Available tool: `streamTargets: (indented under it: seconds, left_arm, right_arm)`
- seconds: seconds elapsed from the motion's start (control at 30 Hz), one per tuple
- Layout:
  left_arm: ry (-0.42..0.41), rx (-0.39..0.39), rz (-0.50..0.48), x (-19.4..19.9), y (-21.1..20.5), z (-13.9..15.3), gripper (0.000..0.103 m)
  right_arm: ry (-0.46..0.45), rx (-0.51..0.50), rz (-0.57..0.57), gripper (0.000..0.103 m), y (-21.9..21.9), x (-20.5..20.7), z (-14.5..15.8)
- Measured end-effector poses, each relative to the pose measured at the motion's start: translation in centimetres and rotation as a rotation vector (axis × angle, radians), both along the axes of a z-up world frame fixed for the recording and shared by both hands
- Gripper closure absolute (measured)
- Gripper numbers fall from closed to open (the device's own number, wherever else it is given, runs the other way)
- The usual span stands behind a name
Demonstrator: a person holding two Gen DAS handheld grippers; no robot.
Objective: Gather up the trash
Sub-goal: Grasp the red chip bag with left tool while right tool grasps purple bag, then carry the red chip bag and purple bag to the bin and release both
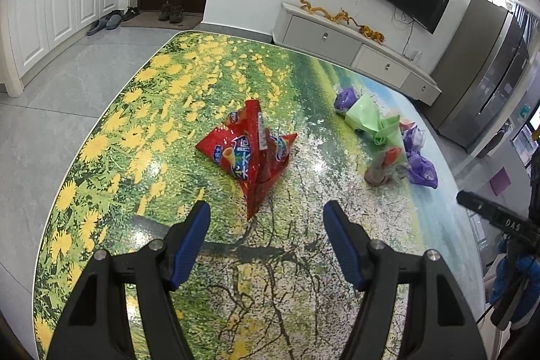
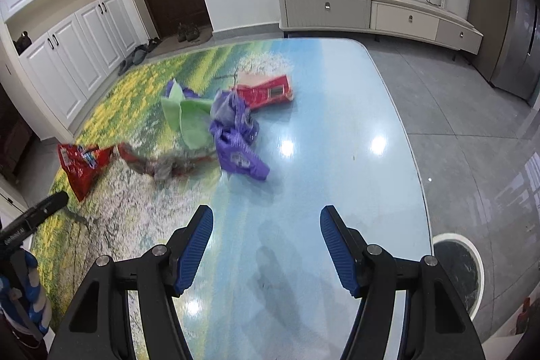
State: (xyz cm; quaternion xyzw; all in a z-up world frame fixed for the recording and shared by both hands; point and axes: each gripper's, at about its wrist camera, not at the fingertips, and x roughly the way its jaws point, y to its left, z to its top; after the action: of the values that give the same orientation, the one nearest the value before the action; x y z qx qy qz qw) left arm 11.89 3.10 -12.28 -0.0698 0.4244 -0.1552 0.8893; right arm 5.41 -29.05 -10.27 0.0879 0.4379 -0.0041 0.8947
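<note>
Both sets of jaws stand nearest the lenses, parted to a middling width and holding nothing. Left gripper [image 1: 265,213] hangs above the desk [image 1: 101,130], angled down at a red snack bag [image 1: 251,154] that lies crumpled just beyond its blue pads, one corner reaching toward the gap between them. Judged from that alignment, this bag is the left hand's intended pick, and the opening looks wide enough to take a fold of it.

Right of the bag, well apart from it, sits a loose heap: green paper [image 1: 374,120], purple wrappers [image 1: 422,169] and some reddish scraps I cannot identify. Nothing stands between the left gripper and the bag.

Right gripper [image 2: 266,215] hovers over a bare blue stretch of the desk. From its view, left to right: the red snack bag [image 2: 82,162] at the far left, then the blurred scraps, the green paper [image 2: 189,120], a purple wrapper [image 2: 236,150] nearest these jaws, and a red box [image 2: 266,91] behind the heap. The purple wrapper appears the likeliest target; its path is clear.

No bin or sack shows on the desk. A white-rimmed round object [image 2: 459,269] on the floor at the desk's right edge may be a bin; I cannot confirm it.
</note>
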Motion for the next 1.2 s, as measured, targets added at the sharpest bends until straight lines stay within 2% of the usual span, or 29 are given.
streamTargets:
  seconds: [0.4, 0.6, 0.8, 0.93, 1.03, 1.1, 1.2]
  left_arm:
    - [-0.025, 0.091, 0.100, 3.3, -0.2, 1.2, 0.035]
    - [-0.028, 0.128, 0.119, 5.4, -0.6, 1.3, 0.035]
    - [-0.001, 0.124, 0.129, 7.1, -0.5, 0.5, 0.036]
    - [0.021, 0.111, 0.131, 7.8, -0.5, -0.4, 0.036]
    - [0.023, 0.116, 0.133, 7.8, -0.6, -0.8, 0.046]
    - [0.031, 0.122, 0.127, 7.9, -0.7, -1.2, 0.057]
    - [0.032, 0.128, 0.131, 7.9, -0.6, -1.4, 0.064]
  right_arm:
    - [-0.076, 0.076, 0.095, 0.039, -0.5, 5.1, -0.1]
    - [-0.055, 0.091, 0.131, 0.040, 0.1, 8.1, -1.8]
    - [-0.032, 0.110, 0.196, 0.067, 0.4, 9.9, -3.0]
    - [-0.049, 0.113, 0.305, 0.071, 1.8, 10.3, -2.6]
    - [-0.061, 0.099, 0.385, 0.073, 3.1, 10.5, -2.3]
    - [-0.064, 0.107, 0.412, 0.073, 3.6, 10.4, -2.3]
    - [-0.068, 0.120, 0.451, 0.074, 4.6, 10.3, -2.3]
